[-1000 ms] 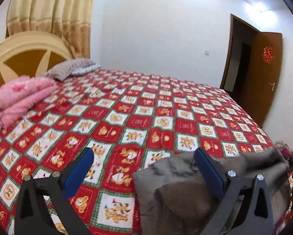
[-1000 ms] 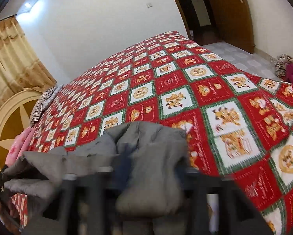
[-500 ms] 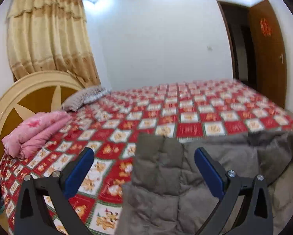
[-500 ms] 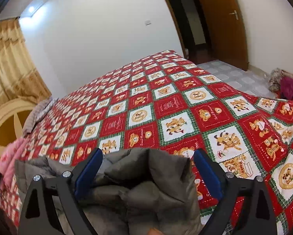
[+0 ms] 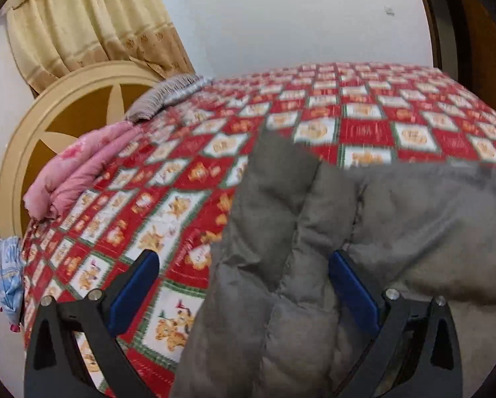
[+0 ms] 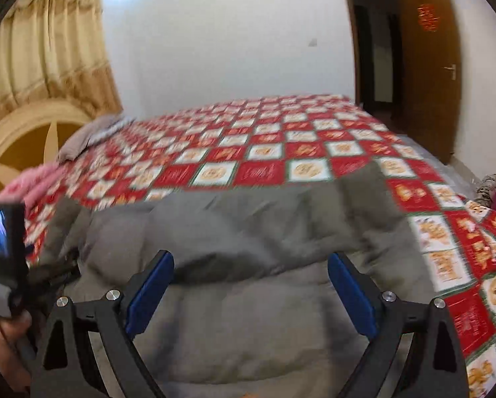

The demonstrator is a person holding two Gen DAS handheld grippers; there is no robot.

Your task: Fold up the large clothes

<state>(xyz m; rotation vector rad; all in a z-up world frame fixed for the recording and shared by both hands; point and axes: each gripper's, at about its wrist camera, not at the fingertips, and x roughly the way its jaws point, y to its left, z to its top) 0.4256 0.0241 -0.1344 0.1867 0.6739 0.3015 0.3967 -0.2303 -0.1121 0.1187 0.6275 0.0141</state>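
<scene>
**Grey padded coat lies crosswise in front of two released grippers**

Grey quilted, puffy coat (image 5: 397, 225) lies on the near edge of a bed covered by a red, white and green checked bedspread with cartoon bears (image 5: 188, 199). Its long axis runs from 9 o'clock to 3 o'clock across both views. The left gripper (image 5: 243, 282) is spread wide and grasps nothing; the coat's quilted end sits between its blue pads, from 12 toward 3 o'clock. The right gripper (image 6: 249, 282) is likewise released, with a thick folded ridge of coat (image 6: 248, 232) just ahead at 12 o'clock. Each gripper appears equally near its own end. Motion blur hides whether the pads touch the fabric.
</scene>
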